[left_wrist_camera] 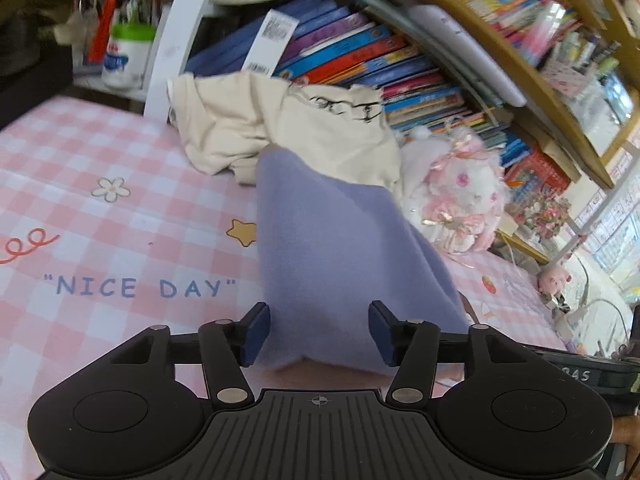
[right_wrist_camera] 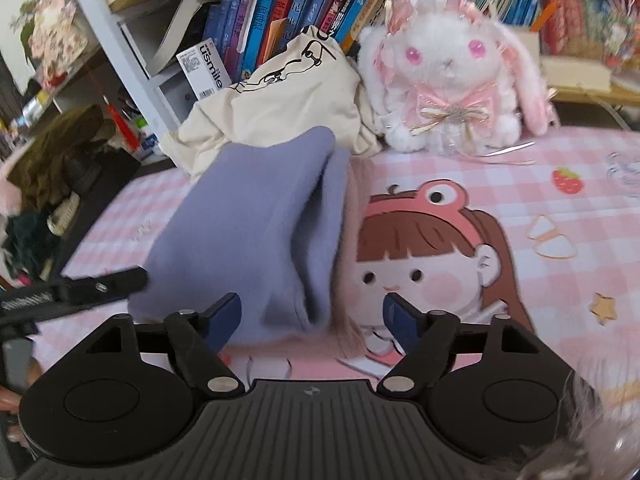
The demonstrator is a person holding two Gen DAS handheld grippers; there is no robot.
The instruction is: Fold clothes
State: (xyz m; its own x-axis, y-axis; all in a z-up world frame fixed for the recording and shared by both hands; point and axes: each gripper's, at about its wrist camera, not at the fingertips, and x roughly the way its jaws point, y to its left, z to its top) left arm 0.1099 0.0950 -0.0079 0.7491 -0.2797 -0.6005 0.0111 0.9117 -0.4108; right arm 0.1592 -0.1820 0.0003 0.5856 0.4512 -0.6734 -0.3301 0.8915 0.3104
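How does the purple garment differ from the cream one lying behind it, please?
The purple garment is plain and fuzzy, lying in a folded shape near both open grippers; the cream garment carries black line drawings and sits crumpled against the books. Both rest on the pink checked cloth.

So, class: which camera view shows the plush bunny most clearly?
The right wrist view: the plush bunny faces the camera there, with its pink eyes, ears and bow all visible, sitting behind the lilac garment. The left wrist view shows the bunny smaller, off to the side and blurred.
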